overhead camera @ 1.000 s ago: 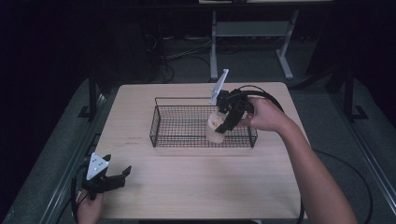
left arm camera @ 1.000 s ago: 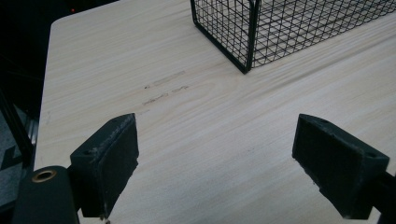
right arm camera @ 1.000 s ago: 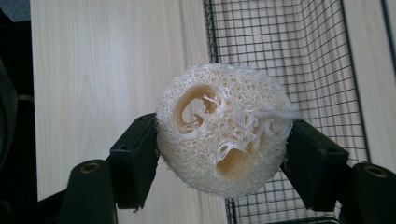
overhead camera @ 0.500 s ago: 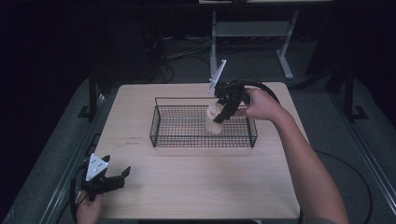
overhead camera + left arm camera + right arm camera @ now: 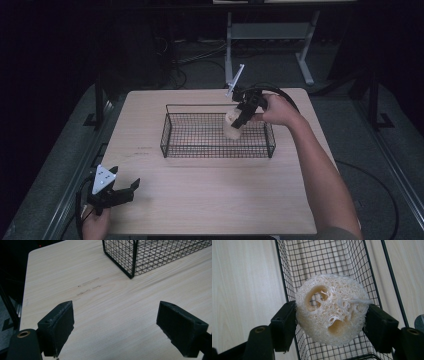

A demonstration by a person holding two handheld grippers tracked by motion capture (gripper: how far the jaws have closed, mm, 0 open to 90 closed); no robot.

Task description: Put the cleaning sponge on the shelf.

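Observation:
A pale, fibrous loofah sponge [image 5: 331,308] with holes in it sits between the jaws of my right gripper [image 5: 330,322], which is shut on it. In the high view the loofah [image 5: 232,125] hangs above the right part of the black wire basket [image 5: 170,145], with the right gripper [image 5: 241,116] over the basket's far side. My left gripper [image 5: 122,192] rests low at the table's near left corner. Its jaws stand wide open over bare wood [image 5: 115,325], and the basket's corner [image 5: 132,265] lies ahead of it.
The basket stands in the middle of the light wooden table [image 5: 215,200]. A metal frame [image 5: 270,35] and cables lie on the dark floor beyond the far edge. Dark rails run along both sides of the table.
My right gripper has lifted the loofah a little and carried it toward the basket's far right. The left gripper has stayed in place.

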